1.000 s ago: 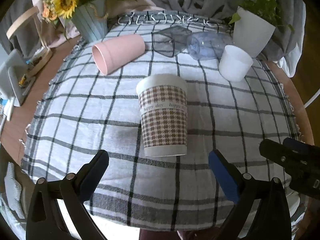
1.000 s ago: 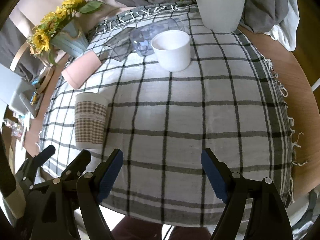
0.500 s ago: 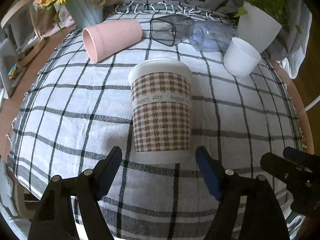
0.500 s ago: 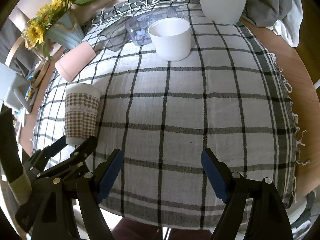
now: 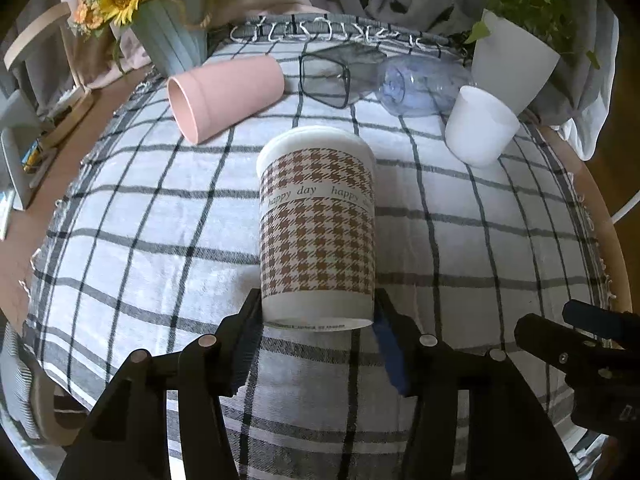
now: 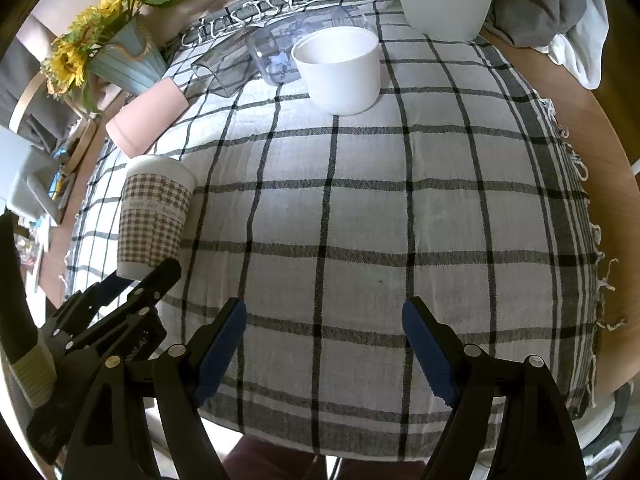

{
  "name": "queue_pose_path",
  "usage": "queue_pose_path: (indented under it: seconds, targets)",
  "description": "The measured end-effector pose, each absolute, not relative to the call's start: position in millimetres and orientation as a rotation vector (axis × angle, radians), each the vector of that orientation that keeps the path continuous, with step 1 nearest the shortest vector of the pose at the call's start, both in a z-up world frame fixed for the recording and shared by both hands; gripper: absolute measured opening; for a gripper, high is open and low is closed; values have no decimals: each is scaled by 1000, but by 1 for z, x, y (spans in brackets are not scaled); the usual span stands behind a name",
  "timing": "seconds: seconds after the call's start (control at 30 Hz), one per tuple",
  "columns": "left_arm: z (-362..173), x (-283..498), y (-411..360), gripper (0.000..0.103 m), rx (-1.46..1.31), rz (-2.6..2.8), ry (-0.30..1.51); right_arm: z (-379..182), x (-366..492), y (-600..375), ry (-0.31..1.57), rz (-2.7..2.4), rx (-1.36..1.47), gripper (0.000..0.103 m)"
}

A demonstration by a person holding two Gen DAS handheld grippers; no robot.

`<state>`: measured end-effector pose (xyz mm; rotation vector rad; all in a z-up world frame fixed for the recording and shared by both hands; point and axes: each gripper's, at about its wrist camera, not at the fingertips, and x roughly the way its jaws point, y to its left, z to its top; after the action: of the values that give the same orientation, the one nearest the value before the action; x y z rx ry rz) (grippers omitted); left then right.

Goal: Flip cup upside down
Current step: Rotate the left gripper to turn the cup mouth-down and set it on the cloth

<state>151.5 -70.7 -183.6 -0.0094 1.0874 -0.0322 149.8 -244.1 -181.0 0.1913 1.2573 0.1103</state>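
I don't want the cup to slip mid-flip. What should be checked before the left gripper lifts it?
1. Left gripper straddles the base of the brown houndstooth paper cup: ok.
2. Fingers pressing firmly on the cup: cannot tell.
3. Cup upright on the checked tablecloth: ok.
4. Cup empty: cannot tell, its inside is out of view.
5. Pink tumbler lying on its side and white cup apart from the houndstooth cup: ok.
6. Right gripper open, away from the cup: ok.
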Motion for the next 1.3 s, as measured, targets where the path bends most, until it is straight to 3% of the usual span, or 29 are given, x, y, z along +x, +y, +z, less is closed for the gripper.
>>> queue_pose_path:
  seconds: [1.3]
  targets:
    - [-151,240,-73,52,41,-101,984,-140,197,-240,1109,92,252,80]
